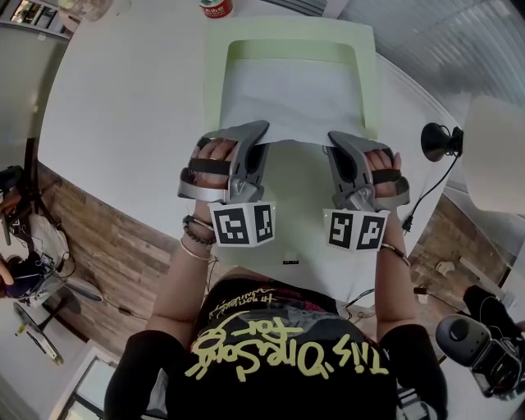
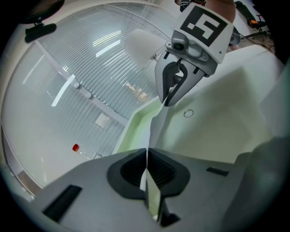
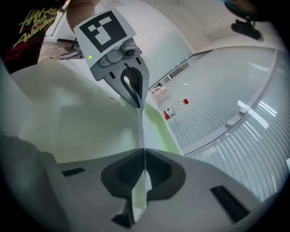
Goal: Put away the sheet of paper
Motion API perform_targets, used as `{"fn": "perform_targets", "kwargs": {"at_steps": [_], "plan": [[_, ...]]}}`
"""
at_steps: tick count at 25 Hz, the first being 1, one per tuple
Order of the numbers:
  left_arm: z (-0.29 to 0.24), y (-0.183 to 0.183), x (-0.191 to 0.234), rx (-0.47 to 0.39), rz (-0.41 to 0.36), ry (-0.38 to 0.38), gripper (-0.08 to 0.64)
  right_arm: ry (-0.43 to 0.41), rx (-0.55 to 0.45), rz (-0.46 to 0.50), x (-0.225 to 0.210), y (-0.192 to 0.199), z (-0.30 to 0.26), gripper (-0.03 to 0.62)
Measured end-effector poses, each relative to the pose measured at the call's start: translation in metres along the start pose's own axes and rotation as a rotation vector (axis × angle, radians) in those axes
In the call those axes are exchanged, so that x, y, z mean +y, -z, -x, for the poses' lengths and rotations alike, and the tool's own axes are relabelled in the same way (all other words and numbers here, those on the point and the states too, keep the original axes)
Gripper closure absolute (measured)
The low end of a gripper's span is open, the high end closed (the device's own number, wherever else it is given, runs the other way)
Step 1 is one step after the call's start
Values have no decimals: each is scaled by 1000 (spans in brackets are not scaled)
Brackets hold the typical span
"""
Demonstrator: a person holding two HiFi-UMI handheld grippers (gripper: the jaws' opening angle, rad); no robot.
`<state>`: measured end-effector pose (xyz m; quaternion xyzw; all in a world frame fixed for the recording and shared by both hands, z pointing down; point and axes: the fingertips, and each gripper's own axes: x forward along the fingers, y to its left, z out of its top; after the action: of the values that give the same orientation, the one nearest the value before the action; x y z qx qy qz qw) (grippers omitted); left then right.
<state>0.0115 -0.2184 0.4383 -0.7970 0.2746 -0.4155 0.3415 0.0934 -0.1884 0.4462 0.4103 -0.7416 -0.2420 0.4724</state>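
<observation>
Plainly, the job is sitting about halfway. Nearest the camera, at the bottom of the head view, the person's black printed shirt (image 1: 287, 344) is filling the frame, and just above it the two marker cubes are facing up.

A little further out, the left gripper (image 1: 259, 131) and the right gripper (image 1: 335, 139) are each pinching the near edge of the sheet of paper (image 1: 291, 102), one toward its left end and one toward its right. In the left gripper view the jaws of that gripper (image 2: 147, 181) are pressing together with only the thin sheet between them. The right gripper view is showing the same for its own jaws (image 3: 144, 176). Each view is also catching the other gripper across the paper.

Beyond the jaws, the sheet is lying at the centre of the frame over a pale green folder (image 1: 215, 74) (a wallet type with a pocket, as far as I can tell) on the white table (image 1: 123, 90). Green borders are framing the sheet's left, right and far sides. Whether its far edge is tucked under anything, I cannot tell.

Farthest off, a red-capped bottle (image 1: 216, 7) is standing at the top edge.

So the sheet is gripped and lined up, seemingly partly in. Pushing it home and releasing are what I judge to be left.
</observation>
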Motion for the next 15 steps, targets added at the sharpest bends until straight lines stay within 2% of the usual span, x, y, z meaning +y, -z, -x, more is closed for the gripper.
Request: {"fn": "perform_targets", "kwargs": {"at_steps": [15], "plan": [[-10,2,6,25,-4,0,552,-1,0,15,-8,3,-10,584]]}}
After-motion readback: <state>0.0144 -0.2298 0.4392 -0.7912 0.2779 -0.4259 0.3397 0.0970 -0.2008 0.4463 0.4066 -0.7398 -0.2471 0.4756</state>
